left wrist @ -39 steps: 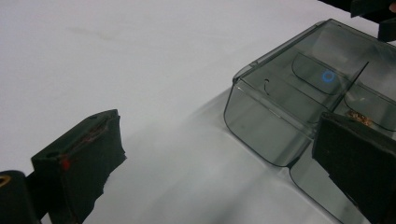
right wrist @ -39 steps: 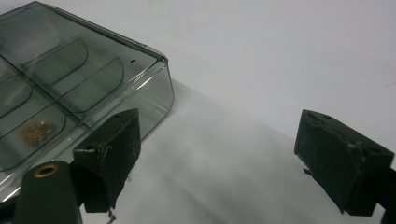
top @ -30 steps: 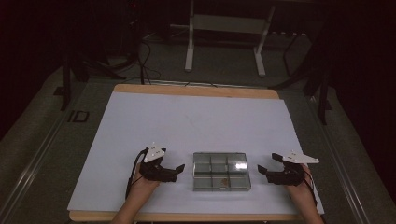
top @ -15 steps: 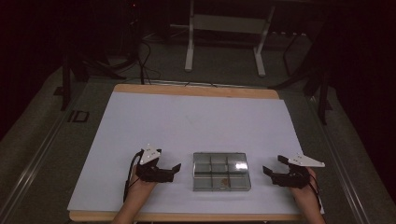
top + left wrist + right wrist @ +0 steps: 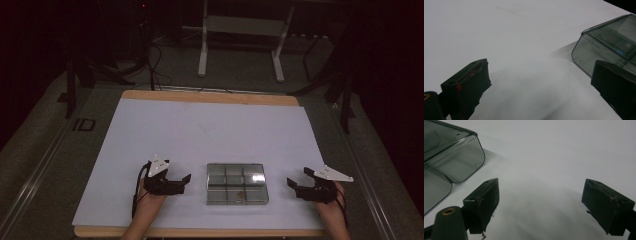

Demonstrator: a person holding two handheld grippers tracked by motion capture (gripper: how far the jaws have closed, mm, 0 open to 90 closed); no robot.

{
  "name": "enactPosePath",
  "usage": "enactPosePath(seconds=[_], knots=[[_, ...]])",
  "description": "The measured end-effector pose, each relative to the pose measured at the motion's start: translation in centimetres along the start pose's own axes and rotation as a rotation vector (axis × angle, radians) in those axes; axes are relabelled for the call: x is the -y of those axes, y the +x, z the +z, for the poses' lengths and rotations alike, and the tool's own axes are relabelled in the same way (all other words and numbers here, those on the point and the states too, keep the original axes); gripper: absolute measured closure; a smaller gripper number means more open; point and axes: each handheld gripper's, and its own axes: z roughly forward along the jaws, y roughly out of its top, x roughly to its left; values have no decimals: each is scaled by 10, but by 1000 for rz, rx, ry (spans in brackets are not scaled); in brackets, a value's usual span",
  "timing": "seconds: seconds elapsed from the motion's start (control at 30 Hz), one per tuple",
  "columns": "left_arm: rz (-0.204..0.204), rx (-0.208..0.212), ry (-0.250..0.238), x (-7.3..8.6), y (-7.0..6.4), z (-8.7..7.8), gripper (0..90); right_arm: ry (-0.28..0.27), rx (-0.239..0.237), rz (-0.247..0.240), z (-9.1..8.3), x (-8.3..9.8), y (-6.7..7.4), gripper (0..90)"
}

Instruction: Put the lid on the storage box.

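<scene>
Where the person's forearms come in at the near edge of the tabletop (image 5: 210,130), each hand holds a tool low over the white surface. The left tool (image 5: 186,181) sits just left of a clear compartment box (image 5: 236,183), its jaws spread wide with nothing between them; the left gripper view shows the box's rounded corner (image 5: 604,47) close beside one jaw, apart from it. The right tool (image 5: 295,184) lies a little farther off on the box's right side, jaws likewise wide apart and empty, and the right gripper view has the box's smoky wall (image 5: 451,157) at its upper left. The box rests flat near the front edge, between the two tools, divided into small cells. One near cell holds a small brownish item (image 5: 240,195), possibly a screw or bead; it is too small to tell. Beyond the box the white tabletop runs to its wooden far rim. Past that stands a light metal frame (image 5: 240,35) on the dark floor.
</scene>
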Motion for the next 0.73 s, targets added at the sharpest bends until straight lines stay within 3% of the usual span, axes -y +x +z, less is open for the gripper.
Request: enactPosePath(seconds=[0.37,0.73], knots=[[-50,-26,-41,2,3,-4,24,-43,28,33,-3,3,-2,148],[-42,-39,-46,3,2,-4,25,-29,34,9,-2,2,0,149]])
